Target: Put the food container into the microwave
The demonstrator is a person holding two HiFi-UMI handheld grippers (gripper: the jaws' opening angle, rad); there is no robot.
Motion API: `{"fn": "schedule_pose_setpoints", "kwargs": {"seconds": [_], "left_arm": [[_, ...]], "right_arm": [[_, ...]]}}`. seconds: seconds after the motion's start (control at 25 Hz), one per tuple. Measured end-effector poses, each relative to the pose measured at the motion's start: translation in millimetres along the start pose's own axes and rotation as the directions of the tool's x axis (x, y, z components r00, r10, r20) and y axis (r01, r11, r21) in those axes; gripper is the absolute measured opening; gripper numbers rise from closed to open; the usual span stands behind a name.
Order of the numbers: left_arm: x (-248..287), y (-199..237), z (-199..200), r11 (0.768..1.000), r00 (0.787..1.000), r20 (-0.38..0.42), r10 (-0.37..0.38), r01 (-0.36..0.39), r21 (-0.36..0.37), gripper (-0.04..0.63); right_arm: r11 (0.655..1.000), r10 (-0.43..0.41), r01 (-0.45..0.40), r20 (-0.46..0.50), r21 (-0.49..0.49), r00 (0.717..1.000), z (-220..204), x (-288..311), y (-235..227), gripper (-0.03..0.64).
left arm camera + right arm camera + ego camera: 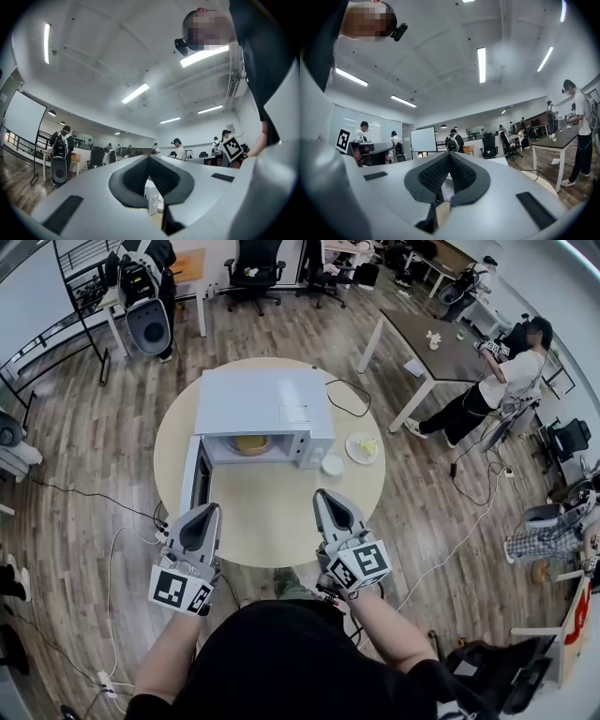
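Note:
A white microwave (262,404) stands on the round beige table (272,521), its door (194,479) swung open to the left. In its cavity sits a yellowish food container (251,443). Both grippers hover over the table's near edge, in front of the microwave and apart from it. My left gripper (208,509) is shut with nothing in it, its tips meeting in the left gripper view (149,157). The right gripper (323,494) is also shut and empty, its dark pads touching in the right gripper view (449,154).
A plate with food (362,447) and a small white round dish (332,465) lie right of the microwave. A black cable (349,395) trails off the table's far side. A person (487,385) stands by a dark table (441,348) at the right; office chairs (255,273) stand beyond.

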State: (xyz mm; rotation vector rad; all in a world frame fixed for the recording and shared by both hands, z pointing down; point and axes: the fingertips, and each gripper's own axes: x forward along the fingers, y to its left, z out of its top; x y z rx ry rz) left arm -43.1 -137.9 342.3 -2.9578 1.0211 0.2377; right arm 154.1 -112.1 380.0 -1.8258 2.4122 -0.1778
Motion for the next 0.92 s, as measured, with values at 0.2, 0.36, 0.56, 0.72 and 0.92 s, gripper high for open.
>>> {"fn": "schedule_pose_setpoints", "kwargs": {"seconds": [0.2,0.36,0.56,0.72,0.92], "left_arm": [[-2,-1,-1,1.000,1.000,0.006,0.003,-0.003,-0.005,0.018],[-5,-3,-1,1.000,1.000,0.007,0.007,-0.007,-0.013,0.018],[-7,-3,-4,1.000,1.000,0.005,0.011,-0.011,-0.021,0.018],[-9,-4,-7,1.000,1.000,-0.001,0.013,-0.013,-0.026,0.018],[-12,-4,-9,0.999,1.000,-0.006,0.020,-0.021,-0.030,0.018]], "right_arm": [[1.000,-0.006,0.006,-0.006,-0.001,1.000,-5,-4,4,0.013],[1.000,-0.003,0.003,-0.021,-0.002,1.000,-10,-6,9,0.012],[1.000,0.008,-0.008,-0.028,0.003,1.000,-14,-8,15,0.014],[1.000,0.006,-0.005,-0.043,0.007,0.999,-20,-10,18,0.013],[1.000,0.025,-0.025,-0.051,-0.002,0.998,-23,-10,22,0.013]]}}
